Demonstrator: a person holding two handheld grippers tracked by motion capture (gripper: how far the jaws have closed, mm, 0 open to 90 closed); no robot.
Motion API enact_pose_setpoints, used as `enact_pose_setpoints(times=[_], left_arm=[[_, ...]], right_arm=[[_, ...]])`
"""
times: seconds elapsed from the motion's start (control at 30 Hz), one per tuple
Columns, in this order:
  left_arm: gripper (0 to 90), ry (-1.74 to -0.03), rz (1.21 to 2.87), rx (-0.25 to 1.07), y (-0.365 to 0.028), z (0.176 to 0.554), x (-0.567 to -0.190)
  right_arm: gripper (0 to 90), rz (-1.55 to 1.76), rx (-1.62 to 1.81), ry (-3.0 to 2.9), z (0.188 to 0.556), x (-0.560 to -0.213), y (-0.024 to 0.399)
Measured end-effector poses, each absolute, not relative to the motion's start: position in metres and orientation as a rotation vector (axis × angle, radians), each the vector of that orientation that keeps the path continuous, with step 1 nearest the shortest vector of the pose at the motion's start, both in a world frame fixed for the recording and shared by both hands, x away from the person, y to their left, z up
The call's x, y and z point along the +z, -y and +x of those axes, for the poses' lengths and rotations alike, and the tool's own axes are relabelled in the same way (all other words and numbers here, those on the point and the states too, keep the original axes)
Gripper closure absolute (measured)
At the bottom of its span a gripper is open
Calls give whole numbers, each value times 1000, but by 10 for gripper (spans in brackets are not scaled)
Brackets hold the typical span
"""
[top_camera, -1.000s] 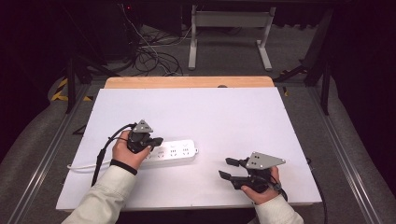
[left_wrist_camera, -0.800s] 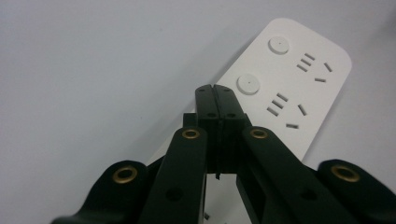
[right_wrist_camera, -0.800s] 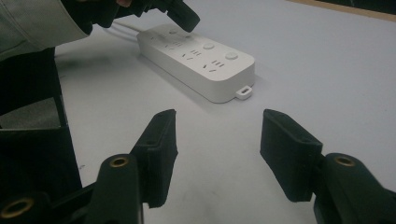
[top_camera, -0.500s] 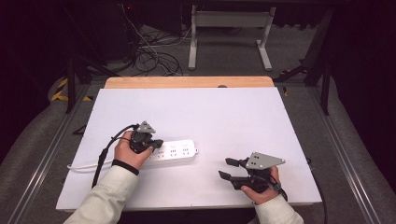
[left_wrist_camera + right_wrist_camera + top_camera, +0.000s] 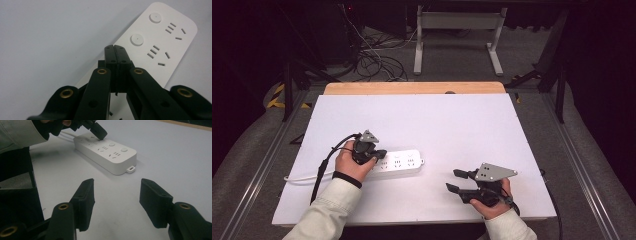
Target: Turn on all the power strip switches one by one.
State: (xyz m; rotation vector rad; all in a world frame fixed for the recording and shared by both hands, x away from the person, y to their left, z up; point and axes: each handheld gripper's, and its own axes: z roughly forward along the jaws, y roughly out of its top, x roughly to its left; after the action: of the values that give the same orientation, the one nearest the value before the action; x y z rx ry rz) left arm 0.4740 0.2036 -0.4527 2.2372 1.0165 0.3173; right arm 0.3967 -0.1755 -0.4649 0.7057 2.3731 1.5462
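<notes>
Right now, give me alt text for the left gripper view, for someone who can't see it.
The left gripper, its black fingers shut together, points down at a white power strip lying on a white table. Two round buttons and two socket groups show beyond the tips.

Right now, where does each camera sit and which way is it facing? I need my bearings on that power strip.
High view: above the person's side, looking forward and down on the white table; both forearms, left gripper and right gripper show.
Left gripper view: rides the left gripper, looking down its shut jaws, tips over the power strip.
Right gripper view: rides the right gripper, looking level across the table between open jaws.
Shared: the right gripper view also shows the power strip and left gripper.
</notes>
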Motion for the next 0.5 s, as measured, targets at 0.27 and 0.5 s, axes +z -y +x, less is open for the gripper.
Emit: enact_pose_setpoints(times=[0.27, 0.5], left_arm=[[900, -1024, 2249, 338, -201, 473, -452], [900, -1030, 2268, 363, -197, 472, -452]], right_arm=[[465, 710, 1548, -2368, 397, -465, 176], [465, 712, 1548, -2369, 397, -465, 176]])
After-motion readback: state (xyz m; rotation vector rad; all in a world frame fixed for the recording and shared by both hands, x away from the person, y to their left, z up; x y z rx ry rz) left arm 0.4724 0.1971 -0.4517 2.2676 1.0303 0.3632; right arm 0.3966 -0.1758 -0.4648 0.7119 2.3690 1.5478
